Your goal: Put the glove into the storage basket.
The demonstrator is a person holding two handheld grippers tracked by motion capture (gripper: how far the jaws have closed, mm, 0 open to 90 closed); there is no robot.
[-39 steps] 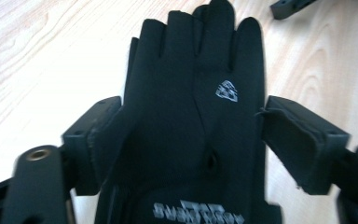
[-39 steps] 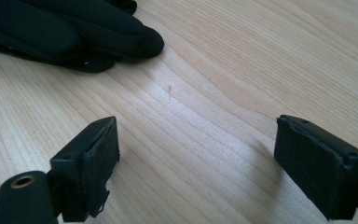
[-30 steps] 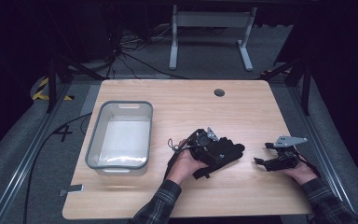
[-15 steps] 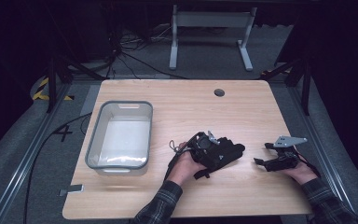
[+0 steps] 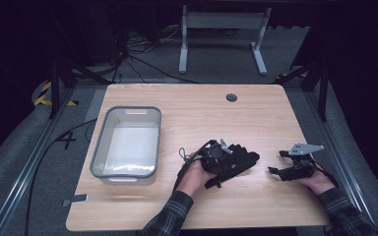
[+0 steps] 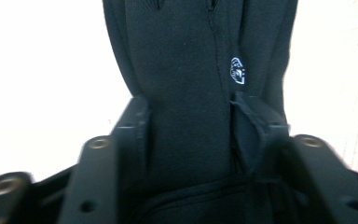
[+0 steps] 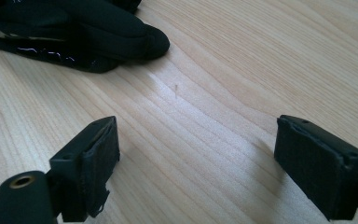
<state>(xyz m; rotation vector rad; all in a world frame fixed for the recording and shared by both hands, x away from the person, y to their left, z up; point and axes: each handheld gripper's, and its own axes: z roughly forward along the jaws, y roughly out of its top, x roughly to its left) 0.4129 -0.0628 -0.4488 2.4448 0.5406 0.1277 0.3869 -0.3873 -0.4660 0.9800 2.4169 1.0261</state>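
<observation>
A black glove [image 5: 240,161] lies on the wooden table [image 5: 192,118], right of centre near the front. My left gripper [image 5: 225,163] is shut on the glove [image 6: 191,93], whose cuff fills the gap between the two jaws; a small white logo [image 6: 237,71] shows on the fabric. My right gripper [image 5: 274,164] rests low over the table to the glove's right, a short gap away. In the right gripper view its jaws stand wide apart, the gripper [image 7: 196,163] holds nothing, and the glove's fingertips [image 7: 135,37] lie ahead at upper left.
A clear plastic bin [image 5: 127,142] stands on the left half of the table with nothing visible inside. A round cable hole [image 5: 232,97] sits near the far edge. A small grey tag [image 5: 78,199] lies at the front left corner.
My left gripper and the glove have shifted slightly toward the front of the table. The right gripper has stayed where it was.
</observation>
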